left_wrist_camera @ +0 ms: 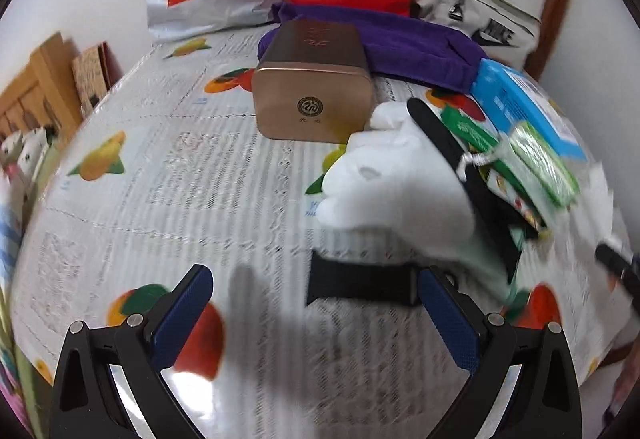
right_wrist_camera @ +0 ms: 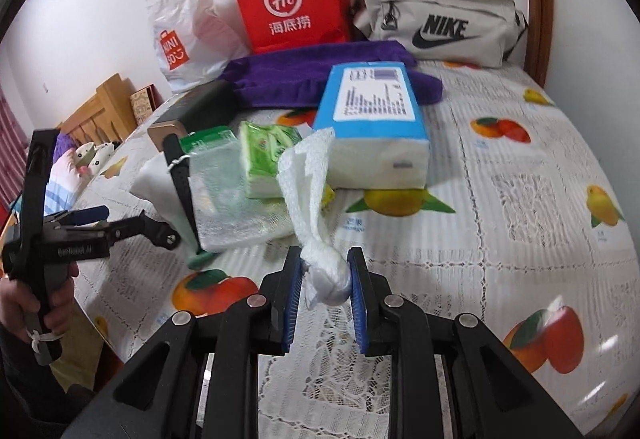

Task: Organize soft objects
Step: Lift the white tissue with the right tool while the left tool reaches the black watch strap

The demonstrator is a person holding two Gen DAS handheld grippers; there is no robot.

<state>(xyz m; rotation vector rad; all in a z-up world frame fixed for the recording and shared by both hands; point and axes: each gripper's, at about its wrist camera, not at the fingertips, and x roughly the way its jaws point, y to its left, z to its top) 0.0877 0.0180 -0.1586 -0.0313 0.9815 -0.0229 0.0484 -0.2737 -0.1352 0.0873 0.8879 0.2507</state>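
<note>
Right gripper (right_wrist_camera: 324, 277) fingers clamped on the white tissue wad (right_wrist_camera: 316, 199), lower centre of frame; left gripper (left_wrist_camera: 316, 303) fingers wide open, empty. Tissue packs (right_wrist_camera: 374, 119), pouch (right_wrist_camera: 224, 195) and purple cloth (right_wrist_camera: 320, 73) loose mid-worktop (right_wrist_camera: 520, 199): sorting looks barely started

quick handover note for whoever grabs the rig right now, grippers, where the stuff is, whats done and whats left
Right gripper: shut on a bunched white tissue, lifted just above the table.
Left gripper: open, empty, hovering over the fruit-print tablecloth.
Things: blue tissue pack mid-table, green tissue packs beside it, a black strap by a clear pouch, purple cloth behind, gold tin on the left.
Done: nothing visibly sorted yet.
Left: place the tissue, then gather the packs and cloth; where they go is not shown.
</note>
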